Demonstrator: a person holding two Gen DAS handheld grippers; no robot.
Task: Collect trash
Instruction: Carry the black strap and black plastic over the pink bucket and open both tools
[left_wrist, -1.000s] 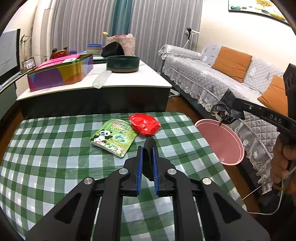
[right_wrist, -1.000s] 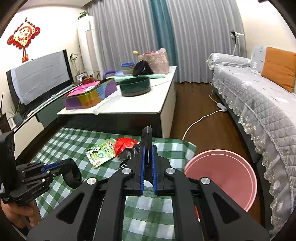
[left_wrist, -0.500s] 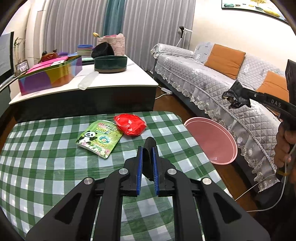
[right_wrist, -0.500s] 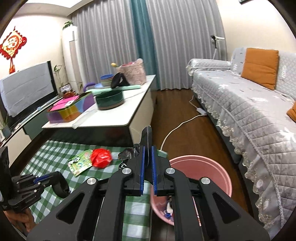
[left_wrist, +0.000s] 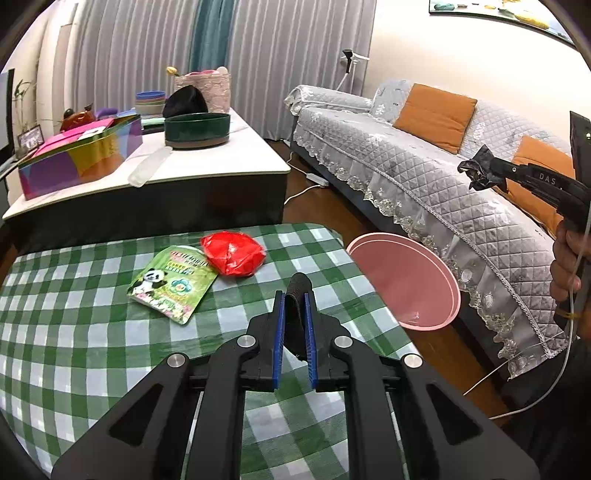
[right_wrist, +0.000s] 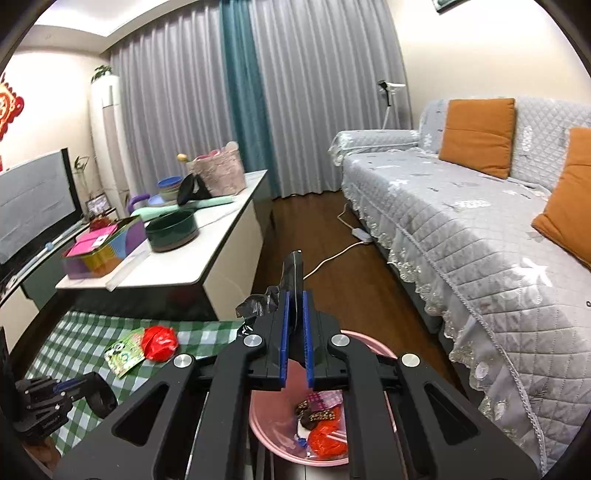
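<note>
The crumpled black plastic wrapper (right_wrist: 258, 308) is pinched in the right gripper (right_wrist: 295, 325), jaws nearly closed on it, the scrap bunching out to the left of the fingers. Right below sits the round pink plastic bin (right_wrist: 364, 341) on the floor — from the right wrist view it's directly under the jaws, with red and patterned trash already in the bottom. So I'd say the coming move is just a release straight down; the wrapper has no real long axis, it's a wad.

The left gripper (left_wrist: 294, 325) hangs over the green-and-white checked tablecloth (left_wrist: 74, 332), jaws close together with only its own black strap between them, holding no trash. It's the nearer one to what's left on the table: the crumpled red wrapper (left_wrist: 233, 253) and the flat green panda-print pouch (left_wrist: 171, 286), touching each other, both ahead and a bit left of its jaws. The pouch's long side runs diagonally, away and to the right.

Versus a second ago — the right gripper has swung off the table edge and now has the bin underneath it instead of off to the right.
</note>
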